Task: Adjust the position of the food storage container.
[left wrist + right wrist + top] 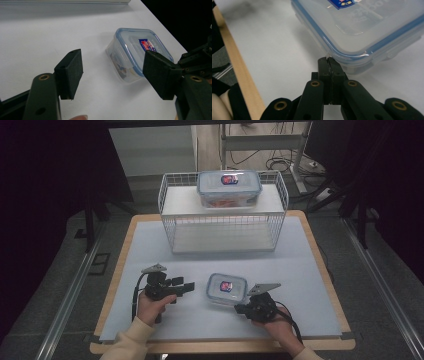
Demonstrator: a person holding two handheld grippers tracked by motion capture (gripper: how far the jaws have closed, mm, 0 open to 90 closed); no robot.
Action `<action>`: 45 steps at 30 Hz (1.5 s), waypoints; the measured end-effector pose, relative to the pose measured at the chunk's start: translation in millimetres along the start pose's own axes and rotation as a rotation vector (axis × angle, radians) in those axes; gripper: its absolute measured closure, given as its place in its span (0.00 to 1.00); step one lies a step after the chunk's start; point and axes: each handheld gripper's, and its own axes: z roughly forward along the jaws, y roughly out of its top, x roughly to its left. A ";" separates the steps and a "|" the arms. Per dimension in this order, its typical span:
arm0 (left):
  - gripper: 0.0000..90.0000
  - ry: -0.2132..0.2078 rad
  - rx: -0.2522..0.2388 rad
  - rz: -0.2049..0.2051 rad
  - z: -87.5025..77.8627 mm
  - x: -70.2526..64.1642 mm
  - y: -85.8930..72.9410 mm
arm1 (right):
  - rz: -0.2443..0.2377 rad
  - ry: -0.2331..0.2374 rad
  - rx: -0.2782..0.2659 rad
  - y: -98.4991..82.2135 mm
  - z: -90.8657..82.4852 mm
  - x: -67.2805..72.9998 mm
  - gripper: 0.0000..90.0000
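A small clear food container [227, 288] with a blue-rimmed lid and a red-blue sticker sits on the white table mat between my two grippers. My left gripper [186, 286] rests on the mat to its left, jaws wide apart with nothing between them. In the left gripper view the container [135, 50] lies just beyond the open left gripper [113, 75]. My right gripper [240, 309] is at the container's near right corner. In the right gripper view the right gripper [328, 61] has its jaws pressed together, tips right against the lower rim of the container [367, 25].
A white wire rack [222, 220] stands at the back of the table. A larger clear container [229, 187] with a blue-rimmed lid sits on top of it. The table's wooden edge [239, 75] runs close beside my right hand.
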 end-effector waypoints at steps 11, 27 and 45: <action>0.36 0.002 0.004 0.002 1.4 0.1 -0.6 | 0.044 -0.043 -0.034 0.8 -6.4 -18.3 0.99; 0.35 0.012 0.008 -0.004 1.6 0.2 -0.9 | 0.074 -0.063 -0.056 -10.2 -28.5 -32.3 0.99; 0.35 0.007 0.016 -0.020 3.0 -2.4 -0.8 | 0.159 -0.057 -0.133 -18.4 -56.9 -66.4 0.97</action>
